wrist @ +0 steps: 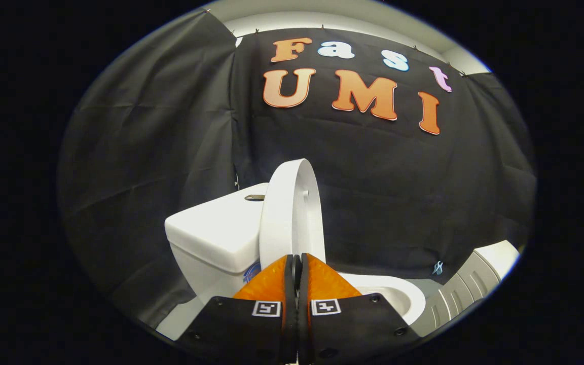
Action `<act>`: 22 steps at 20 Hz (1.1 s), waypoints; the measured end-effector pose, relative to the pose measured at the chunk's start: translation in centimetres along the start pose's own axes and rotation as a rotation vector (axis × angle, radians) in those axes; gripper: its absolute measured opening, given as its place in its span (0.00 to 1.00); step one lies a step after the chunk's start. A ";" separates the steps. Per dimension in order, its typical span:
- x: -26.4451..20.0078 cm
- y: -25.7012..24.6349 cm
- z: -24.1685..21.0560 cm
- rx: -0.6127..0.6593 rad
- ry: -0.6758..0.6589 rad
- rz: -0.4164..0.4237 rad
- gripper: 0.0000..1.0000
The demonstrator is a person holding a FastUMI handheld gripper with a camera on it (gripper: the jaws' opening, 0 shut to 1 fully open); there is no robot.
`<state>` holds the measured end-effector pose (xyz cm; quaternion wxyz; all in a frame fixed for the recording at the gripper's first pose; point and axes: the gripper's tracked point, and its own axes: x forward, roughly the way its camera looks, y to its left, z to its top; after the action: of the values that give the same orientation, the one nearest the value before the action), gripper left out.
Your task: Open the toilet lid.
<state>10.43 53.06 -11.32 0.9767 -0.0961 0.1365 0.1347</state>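
White toilet lid raised upright against the tank, hand-held gripper fingers pressed together, lid just beyond

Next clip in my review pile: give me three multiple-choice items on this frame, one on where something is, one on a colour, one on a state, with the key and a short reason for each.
1. Where is the raised toilet lid relative to the tank?
A. Leaning up at the tank's front, just ahead of the fingers
B. Lying flat over the bowl
C. On the floor beside the toilet

2. What colour is the toilet?
A. Black
B. White
C. Blue

3. How do the gripper fingers stand?
A. Spread wide apart
B. Closed together with a thin gap, at the lid's lower edge
C. Clamped round the tank

Answers: 1 A, the lid stands nearly upright beside the tank with the bowl uncovered. 2 B, lid, tank and bowl are all white. 3 B, the fingers meet tip to tip; whether they pinch the lid's edge cannot be told.
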 end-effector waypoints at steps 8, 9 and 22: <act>0.1 0.5 -0.1 0.114 0.063 0.097 0.34; 0.0 0.5 0.3 0.126 0.054 0.110 0.45; -5.8 -17.3 10.8 0.136 -0.244 -0.006 0.76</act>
<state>12.65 37.80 3.20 0.9907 -0.0130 0.0252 0.1329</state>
